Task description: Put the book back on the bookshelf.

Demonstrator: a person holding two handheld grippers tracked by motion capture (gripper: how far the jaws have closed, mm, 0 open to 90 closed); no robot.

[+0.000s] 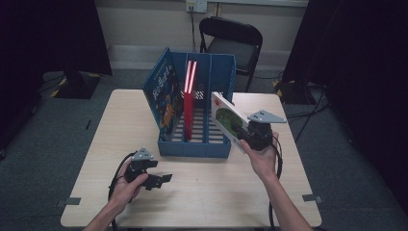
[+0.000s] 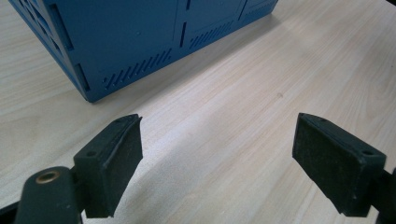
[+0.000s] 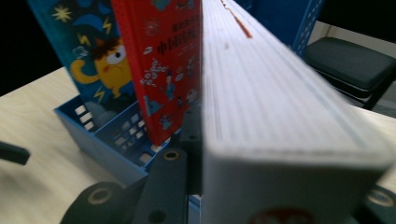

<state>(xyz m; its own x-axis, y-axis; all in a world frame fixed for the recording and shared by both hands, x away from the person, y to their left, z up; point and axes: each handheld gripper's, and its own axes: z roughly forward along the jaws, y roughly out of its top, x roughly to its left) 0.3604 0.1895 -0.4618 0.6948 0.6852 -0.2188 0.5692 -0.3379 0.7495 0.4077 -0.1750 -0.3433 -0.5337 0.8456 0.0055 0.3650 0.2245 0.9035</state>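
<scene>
Nearest, left gripper (image 1: 161, 179): lower left of the high view, jaws wide, empty.
Right gripper (image 1: 246, 135): clamped on white book (image 1: 226, 117), right of centre, beside the blue rack (image 1: 192, 147).
Handling: probably stiff, fairly heavy; grip near the spine.
Farther: red book (image 1: 188, 103) upright in rack.

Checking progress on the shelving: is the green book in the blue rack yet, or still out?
Still out. The right gripper holds the green book tilted just above the blue rack, at its right end.
</scene>
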